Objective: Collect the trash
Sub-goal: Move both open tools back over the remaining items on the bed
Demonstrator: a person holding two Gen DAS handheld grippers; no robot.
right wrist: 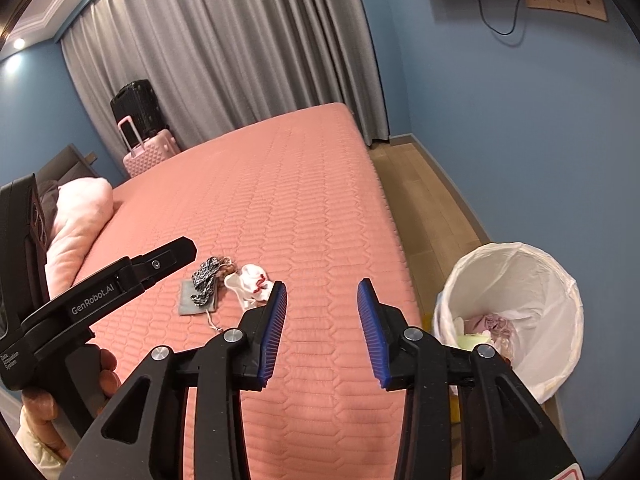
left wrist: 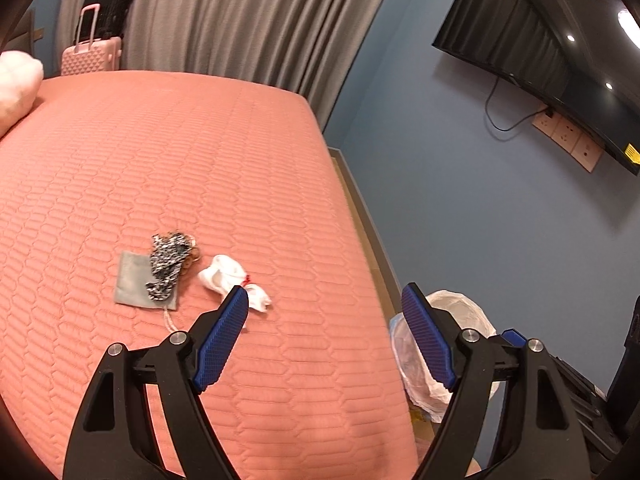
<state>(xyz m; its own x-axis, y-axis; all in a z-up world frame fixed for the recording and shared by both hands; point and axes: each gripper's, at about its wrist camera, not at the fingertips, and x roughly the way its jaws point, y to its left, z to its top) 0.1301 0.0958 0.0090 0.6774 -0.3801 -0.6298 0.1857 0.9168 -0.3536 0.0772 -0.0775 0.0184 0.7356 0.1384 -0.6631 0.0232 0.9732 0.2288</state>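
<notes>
On the pink bed (left wrist: 180, 168) lie a crumpled white tissue with a red mark (left wrist: 230, 280), a black-and-white speckled scrap (left wrist: 168, 264) and a grey pouch with a drawstring (left wrist: 134, 280). They also show in the right wrist view: tissue (right wrist: 252, 282), scrap (right wrist: 206, 274), pouch (right wrist: 192, 300). My left gripper (left wrist: 326, 296) is open and empty, just short of the tissue. My right gripper (right wrist: 322, 292) is open and empty above the bed's near edge. A bin lined with a white bag (right wrist: 516, 320) stands on the floor right of the bed, with some trash inside; it also shows in the left wrist view (left wrist: 456, 344).
A pink pillow (right wrist: 80, 220) lies at the bed's left. A pink suitcase (right wrist: 150, 152) and a black one (right wrist: 134, 108) stand by the grey curtain. A TV (left wrist: 540, 48) hangs on the blue wall. A wood floor strip (right wrist: 424, 208) runs beside the bed.
</notes>
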